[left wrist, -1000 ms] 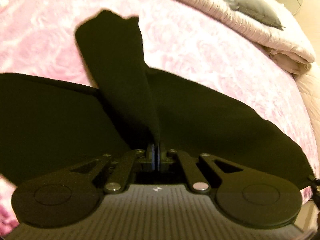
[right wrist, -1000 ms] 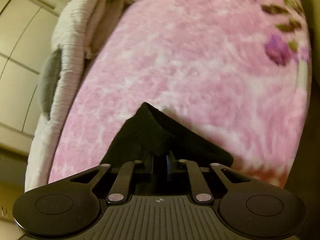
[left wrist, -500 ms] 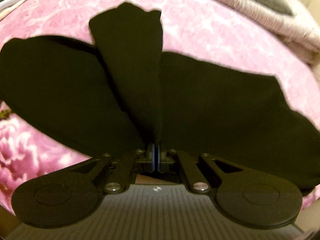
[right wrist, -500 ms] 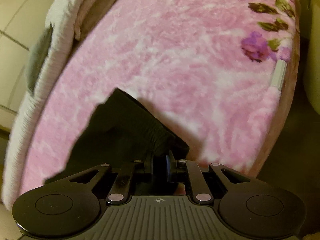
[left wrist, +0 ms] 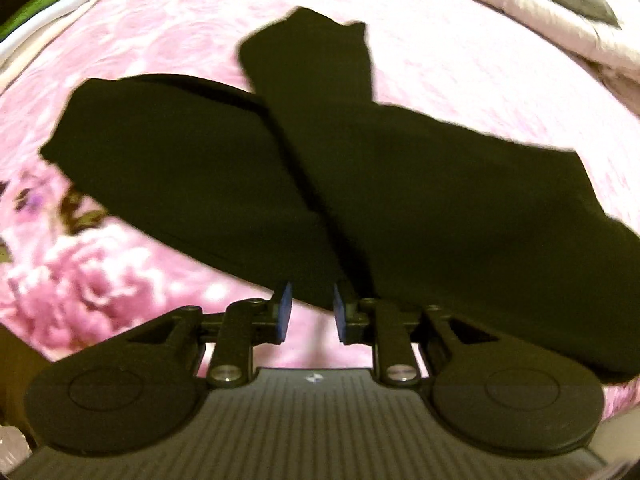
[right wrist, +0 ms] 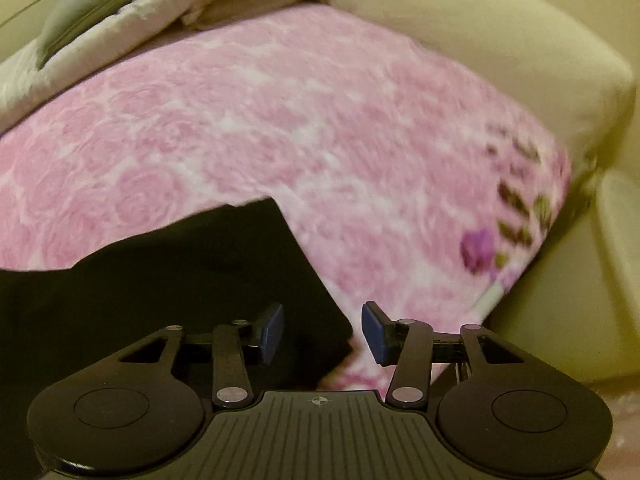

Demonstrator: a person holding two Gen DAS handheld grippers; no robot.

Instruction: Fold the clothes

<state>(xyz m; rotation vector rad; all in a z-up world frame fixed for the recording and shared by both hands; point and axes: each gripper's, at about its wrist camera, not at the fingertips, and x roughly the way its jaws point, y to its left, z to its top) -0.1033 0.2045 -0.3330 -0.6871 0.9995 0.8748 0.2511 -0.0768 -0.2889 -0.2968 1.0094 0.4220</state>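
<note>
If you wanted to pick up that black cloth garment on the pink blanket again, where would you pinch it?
Probably the near hem of the black cloth garment, approached from above: it lies flat on the pink blanket, and that edge sits just ahead of the open left gripper.

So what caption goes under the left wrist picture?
Left gripper, just opened, lets go of the black garment on the pink blanket.

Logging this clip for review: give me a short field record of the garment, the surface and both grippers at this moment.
garment: black garment, lying on the blanket, one strip folded across the top
surface: pink floral blanket
left gripper: jaws just opened, pads clear of the cloth
right gripper: jaws just opened, garment corner lies loose between them
background: grey pillow on white bedding
</note>
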